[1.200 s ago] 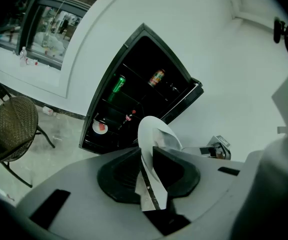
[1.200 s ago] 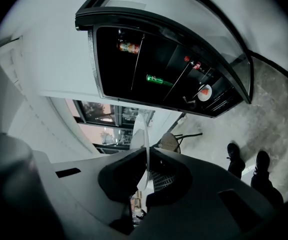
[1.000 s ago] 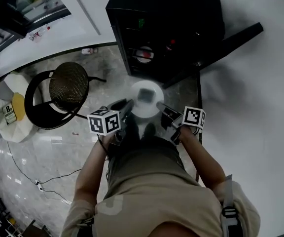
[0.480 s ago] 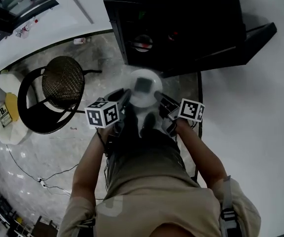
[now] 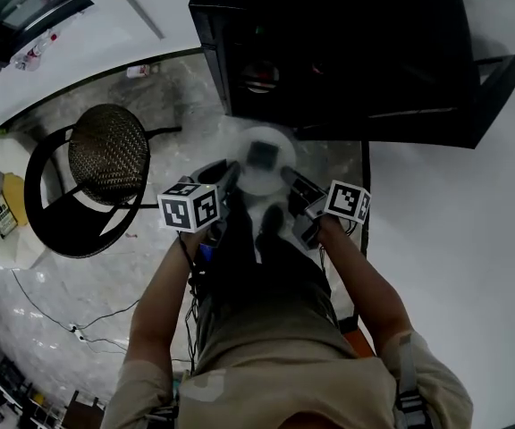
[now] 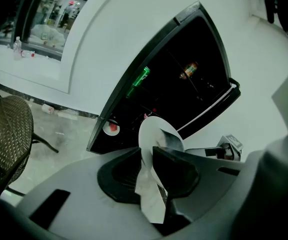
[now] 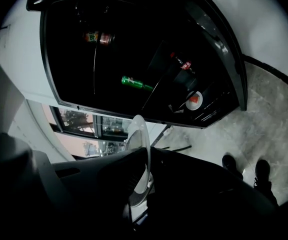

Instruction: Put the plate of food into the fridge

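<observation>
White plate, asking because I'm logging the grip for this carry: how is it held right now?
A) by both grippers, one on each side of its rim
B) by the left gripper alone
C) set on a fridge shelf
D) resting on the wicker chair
A: the left gripper and the right gripper each clamp an edge of the white plate, in front of the open fridge.

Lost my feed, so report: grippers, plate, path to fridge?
Both shut on plate rim: left gripper, right gripper. Plate in front of open fridge. Nothing seen blocking the way.
</observation>
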